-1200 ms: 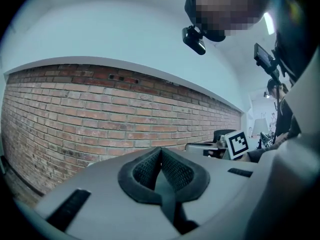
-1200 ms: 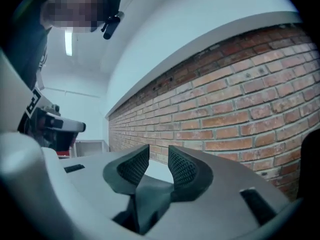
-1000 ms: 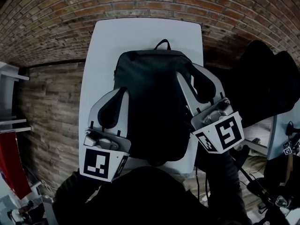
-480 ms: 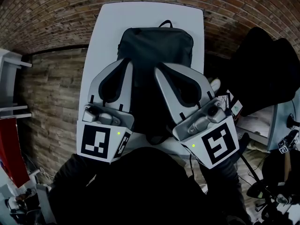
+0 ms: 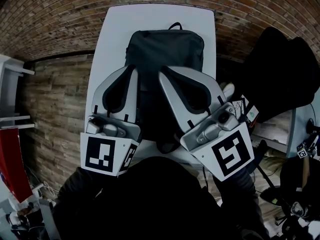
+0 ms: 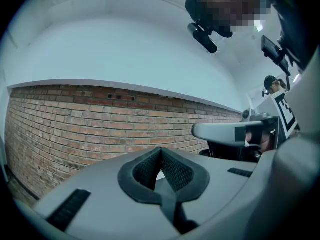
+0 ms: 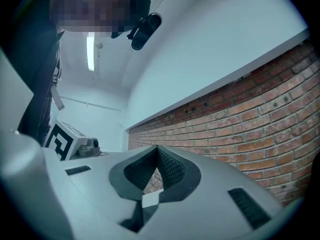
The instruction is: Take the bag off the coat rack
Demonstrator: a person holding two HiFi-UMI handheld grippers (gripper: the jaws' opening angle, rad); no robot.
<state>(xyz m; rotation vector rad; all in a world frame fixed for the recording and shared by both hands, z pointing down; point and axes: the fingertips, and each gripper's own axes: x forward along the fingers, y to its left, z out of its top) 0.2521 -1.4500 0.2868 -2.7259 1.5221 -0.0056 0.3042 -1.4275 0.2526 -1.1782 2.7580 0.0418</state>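
A black backpack (image 5: 165, 46) lies flat on a white table (image 5: 107, 39), its carry loop (image 5: 175, 25) at the far end. In the head view both grippers hover over the bag's near half, side by side and pointing away from me. My left gripper (image 5: 131, 68) is over the bag's left edge. My right gripper (image 5: 162, 74) is over its middle. In the left gripper view the left gripper's (image 6: 160, 151) pads meet with nothing between them. The right gripper's (image 7: 157, 150) pads meet the same way in its own view. Both those views look at a brick wall, not at the bag.
A red brick wall (image 5: 60, 14) runs behind the table, with wood planking (image 5: 55, 109) at the left. A white shelf (image 5: 10, 99) stands at the far left. Dark clothing (image 5: 280, 79) hangs at the right, above cables and clutter (image 5: 290, 204). The right gripper's marker cube (image 6: 282, 109) shows in the left gripper view.
My right gripper has swung left from the bag's right edge to over its middle. The left gripper has shifted slightly forward. The bag now sits further up the head view.
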